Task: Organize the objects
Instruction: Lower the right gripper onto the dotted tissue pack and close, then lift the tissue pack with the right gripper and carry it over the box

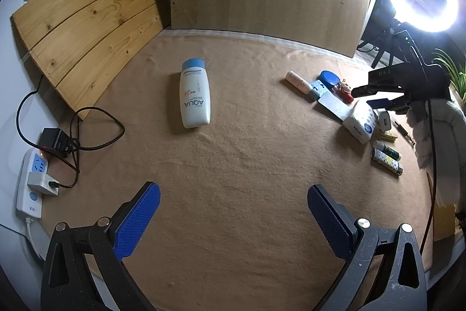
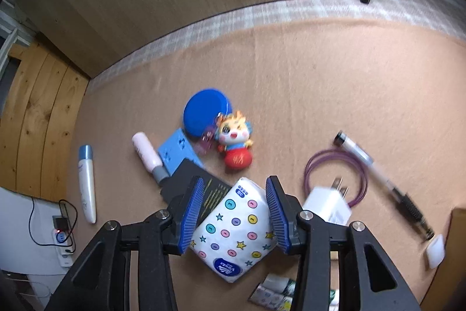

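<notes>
1. Tan felt covers the surface (image 1: 233,159) in the left wrist view. The left gripper (image 1: 233,220) hangs over a bare stretch of it with its blue pads wide apart and nothing between them, so I judge it idle or waiting its turn.
2. The white sunscreen bottle (image 1: 194,95) lies flat on its side, well apart from the tissue pack (image 1: 359,121) and alone in the middle of the felt; it reads as either already sorted out of the clutter or not yet gathered, and I cannot tell which.
3. Around the tissue pack the small things crowd together: a pink tube (image 1: 297,82) and a blue round lid (image 1: 329,78) beyond it, a lighter (image 1: 387,161) on its near side. The right gripper (image 1: 375,96) reaches in from the side just above the pack.
4. In the right wrist view the right gripper (image 2: 234,212) stands astride the tissue pack (image 2: 233,235), a blue pad at each flank. The pads look to press the soft wrapper, so I take it as clamped on the pack, probably to lift it out of the heap.
5. The pack lies tilted, one corner over a dark flat card (image 2: 186,182). Just beside it are a white plug (image 2: 326,206) with a purple cable (image 2: 335,162), and beyond it a toy figure (image 2: 236,145); lifting may drag the card.
</notes>
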`<state>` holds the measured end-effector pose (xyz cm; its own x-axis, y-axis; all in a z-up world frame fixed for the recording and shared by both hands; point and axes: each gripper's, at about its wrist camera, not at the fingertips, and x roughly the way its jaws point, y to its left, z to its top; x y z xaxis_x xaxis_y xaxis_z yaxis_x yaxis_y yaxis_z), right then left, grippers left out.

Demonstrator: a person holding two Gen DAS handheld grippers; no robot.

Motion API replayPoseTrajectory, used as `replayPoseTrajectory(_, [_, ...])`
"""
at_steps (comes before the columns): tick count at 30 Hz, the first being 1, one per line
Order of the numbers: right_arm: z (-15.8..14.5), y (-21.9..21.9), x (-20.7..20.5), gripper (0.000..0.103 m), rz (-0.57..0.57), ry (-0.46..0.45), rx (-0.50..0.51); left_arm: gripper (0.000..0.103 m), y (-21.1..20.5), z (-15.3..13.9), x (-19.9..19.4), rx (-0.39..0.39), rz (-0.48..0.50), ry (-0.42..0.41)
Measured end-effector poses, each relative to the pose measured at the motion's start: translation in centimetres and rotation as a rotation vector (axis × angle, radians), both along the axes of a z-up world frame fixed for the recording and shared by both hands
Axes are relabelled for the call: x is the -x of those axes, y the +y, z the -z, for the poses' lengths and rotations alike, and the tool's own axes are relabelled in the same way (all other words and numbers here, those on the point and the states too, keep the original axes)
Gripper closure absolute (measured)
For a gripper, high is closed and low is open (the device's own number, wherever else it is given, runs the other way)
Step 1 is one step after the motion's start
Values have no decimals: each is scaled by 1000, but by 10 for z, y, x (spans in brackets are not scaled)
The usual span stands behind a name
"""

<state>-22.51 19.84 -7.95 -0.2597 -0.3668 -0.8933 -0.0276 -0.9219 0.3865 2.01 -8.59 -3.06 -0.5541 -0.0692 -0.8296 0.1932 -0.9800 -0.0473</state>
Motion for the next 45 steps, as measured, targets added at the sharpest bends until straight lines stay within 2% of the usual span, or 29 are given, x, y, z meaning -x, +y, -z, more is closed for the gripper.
replayPoseTrajectory(8, [11, -17, -41, 63, -60, -22, 55, 0, 8, 1, 5, -9, 17, -2])
replayPoseTrajectory(18, [14, -50, -92, 63, -171, -7, 69, 0, 18, 4, 8, -17, 44, -13])
replayPoseTrajectory(23, [13, -61, -113, 63, -251, -41, 154, 0, 17, 3, 7, -30, 50, -10])
replayPoseTrajectory(25, [7, -57, -119, 63, -247, -34, 178, 0, 19, 5, 7, -42, 63, -16])
replayPoseTrajectory(29, [-3, -47, -121, 63, -224, 9, 148, 1, 28, 13, 10, -82, 120, -44])
replayPoseTrajectory(32, [-3, -49, -120, 63, -225, 8, 155, 1, 42, 23, 18, -126, 206, -75])
replayPoseTrajectory(34, [-2, -53, -120, 63, -235, 4, 154, 5, 52, 31, 25, -144, 248, -93])
replayPoseTrajectory(37, [-1, -58, -121, 64, -252, 0, 155, 18, 58, 43, 34, -177, 258, -125])
replayPoseTrajectory(41, [1, -61, -123, 69, -267, -6, 159, 23, 55, 58, 43, -279, 248, -166])
replayPoseTrajectory(45, [6, -60, -123, 73, -266, -29, 167, 31, 56, 66, 46, -315, 255, -177])
